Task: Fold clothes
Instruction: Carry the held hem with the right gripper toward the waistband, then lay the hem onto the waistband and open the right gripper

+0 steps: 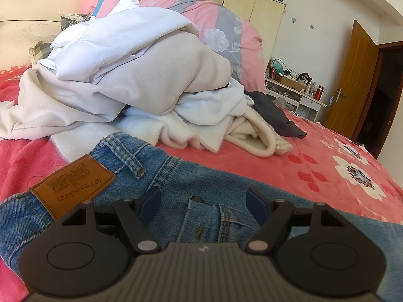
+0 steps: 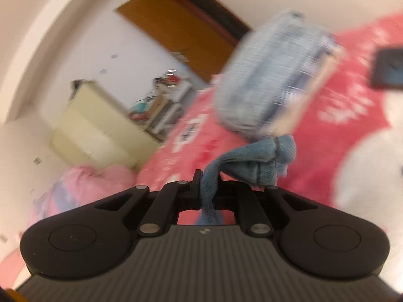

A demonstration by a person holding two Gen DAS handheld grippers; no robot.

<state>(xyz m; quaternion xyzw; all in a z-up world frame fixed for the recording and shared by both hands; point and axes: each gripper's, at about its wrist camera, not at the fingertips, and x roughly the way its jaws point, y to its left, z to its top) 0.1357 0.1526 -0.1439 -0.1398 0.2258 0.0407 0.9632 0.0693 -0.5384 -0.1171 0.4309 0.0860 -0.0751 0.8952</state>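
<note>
On the bed (image 1: pixel 327 166), one pair of jeans (image 1: pixel 176 176), two claws.

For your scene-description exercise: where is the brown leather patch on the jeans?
Left wrist view, lower left: the leather patch sits on the jeans waistband, beside a belt loop.

One pair of jeans (image 1: pixel 156 176), one clothes pile (image 1: pixel 131 75), one quilt (image 1: pixel 221 25)

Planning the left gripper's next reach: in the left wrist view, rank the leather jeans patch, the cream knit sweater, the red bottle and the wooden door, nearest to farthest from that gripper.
1. leather jeans patch, just ahead, left.
2. cream knit sweater, mid-bed, right.
3. red bottle, on the far shelf.
4. wooden door, beside that shelf, slightly farther.
</note>
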